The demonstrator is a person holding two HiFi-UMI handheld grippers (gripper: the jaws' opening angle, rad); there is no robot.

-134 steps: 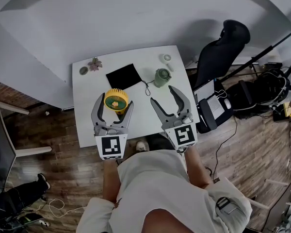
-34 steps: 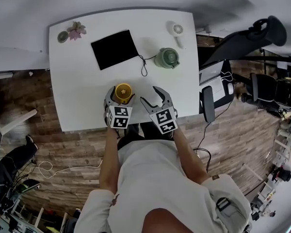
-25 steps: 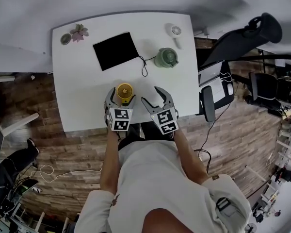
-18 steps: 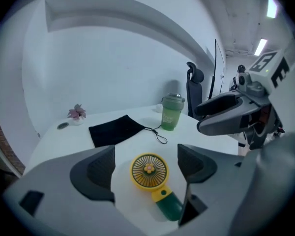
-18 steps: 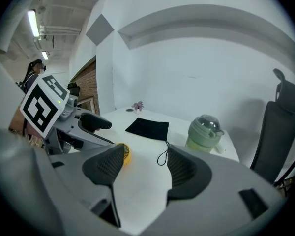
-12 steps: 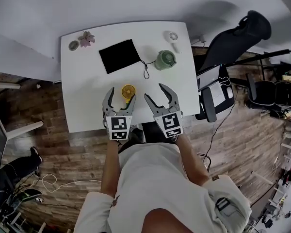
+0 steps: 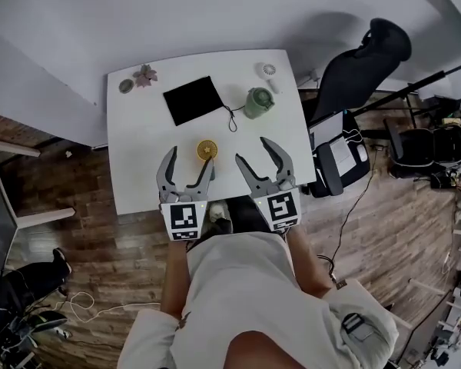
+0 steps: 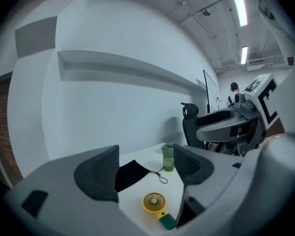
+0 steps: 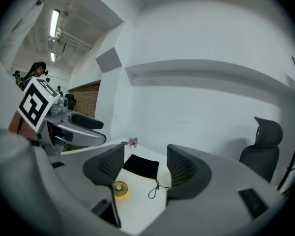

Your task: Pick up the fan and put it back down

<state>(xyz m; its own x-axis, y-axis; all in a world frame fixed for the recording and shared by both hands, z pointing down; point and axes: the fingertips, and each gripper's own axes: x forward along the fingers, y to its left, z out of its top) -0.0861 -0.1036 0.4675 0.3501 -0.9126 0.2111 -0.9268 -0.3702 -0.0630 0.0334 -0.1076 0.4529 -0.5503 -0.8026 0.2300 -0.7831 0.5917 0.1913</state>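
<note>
Two tools hang clear above the near edge of the counter (image 7: 138, 152), and neither holds anything. The left tool (image 7: 189, 160) has its jaws partly spread. They have just been closing, yet the left gripper view shows only air between its ribbed pads (image 8: 96, 173). The right tool (image 7: 252, 150) stands spread too, with nothing between its jaws.

Below and just ahead of the left tool lies the fan (image 7: 207, 150), flat on the counter with its round yellow head facing up and its short green handle (image 8: 167, 221) pointing back toward the person. It sits well apart from both tools, so the put-down looks finished.

Judging by its size and plastic look, the fan should be light and stiff, easy for one tool to carry. The smooth rim could slide between the pads, and the thin front grille may give if squeezed on its face. The safer hold is probably across the rim of the head, or on the handle close to the head, so it does not swing.

Farther back on the counter are a black pouch (image 7: 193, 100) with a cord, a green cup (image 7: 257, 102), a small white fan (image 7: 266, 71) and a little flower (image 7: 146, 75). A black chair (image 7: 353, 75) stands off the counter's right end.
</note>
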